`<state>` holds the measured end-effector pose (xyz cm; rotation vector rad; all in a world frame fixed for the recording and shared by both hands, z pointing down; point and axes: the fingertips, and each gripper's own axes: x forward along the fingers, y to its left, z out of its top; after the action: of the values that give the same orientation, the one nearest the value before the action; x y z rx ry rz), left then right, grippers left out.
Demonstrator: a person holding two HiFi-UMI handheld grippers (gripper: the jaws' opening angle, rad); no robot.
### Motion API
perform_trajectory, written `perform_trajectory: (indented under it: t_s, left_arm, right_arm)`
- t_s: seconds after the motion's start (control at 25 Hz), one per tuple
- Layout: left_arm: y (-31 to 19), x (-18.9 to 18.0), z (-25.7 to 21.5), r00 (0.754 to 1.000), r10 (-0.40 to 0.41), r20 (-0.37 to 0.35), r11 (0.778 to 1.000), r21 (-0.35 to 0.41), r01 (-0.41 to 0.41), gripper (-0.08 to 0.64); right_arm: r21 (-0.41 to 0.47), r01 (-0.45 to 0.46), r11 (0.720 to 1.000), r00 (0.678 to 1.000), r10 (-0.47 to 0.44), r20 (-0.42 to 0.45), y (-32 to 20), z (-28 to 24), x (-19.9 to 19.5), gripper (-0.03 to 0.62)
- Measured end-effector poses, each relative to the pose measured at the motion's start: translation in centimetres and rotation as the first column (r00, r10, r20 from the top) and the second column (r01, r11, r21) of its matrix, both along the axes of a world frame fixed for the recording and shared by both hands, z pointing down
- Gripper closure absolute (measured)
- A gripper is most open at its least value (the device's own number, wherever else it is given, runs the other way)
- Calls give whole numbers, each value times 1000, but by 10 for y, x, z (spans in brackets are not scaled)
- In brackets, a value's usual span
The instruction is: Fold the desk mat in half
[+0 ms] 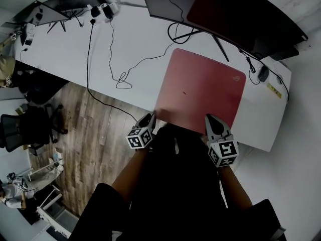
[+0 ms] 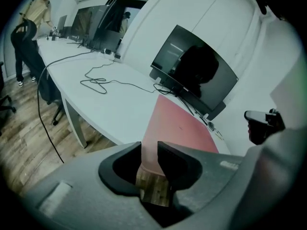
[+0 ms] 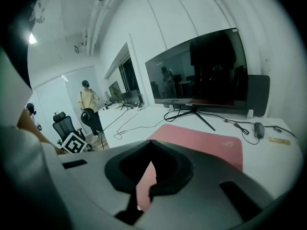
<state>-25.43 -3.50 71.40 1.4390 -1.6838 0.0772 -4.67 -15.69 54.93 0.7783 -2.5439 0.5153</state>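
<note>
A red desk mat point(image 1: 200, 92) lies flat on the white desk point(image 1: 135, 39), its near edge at the desk's front. My left gripper point(image 1: 152, 117) is at the mat's near left corner. In the left gripper view its jaws point(image 2: 149, 159) stand apart with the mat point(image 2: 180, 128) running between them, and the pads do not press on it. My right gripper point(image 1: 210, 118) is over the near edge, further right. In the right gripper view its tips point(image 3: 151, 145) meet, and the mat point(image 3: 206, 140) shows through the slit behind them. Whether they pinch the edge I cannot tell.
A wide curved monitor point(image 1: 230, 14) stands behind the mat, its stand's feet close to the far edge. Black cables point(image 1: 123, 79) loop across the desk to the left. A mouse point(image 1: 263, 73) lies at the far right. Wooden floor point(image 1: 95, 119) and an office chair point(image 1: 30, 127) are left of me.
</note>
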Motion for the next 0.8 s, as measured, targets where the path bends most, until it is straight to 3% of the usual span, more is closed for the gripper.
perform_trajectory:
  t_s: [0.36,0.64,0.8]
  left_arm:
    - [1,3,45,987,18,-162,998,-56,-27,388]
    - [-5,1,46,968,34,-248,999,-7,-37,404]
    - [-8,9,45,940,65,-335,998,8,-66,417]
  right_arm:
    - [-27,38,999,998,-39,-50,28,15,-31,592]
    - [-34,33,999,998,-34,-49,44,16,-50,592]
    - [-25,8,1000,998,-10,-68,50,15,-60,592]
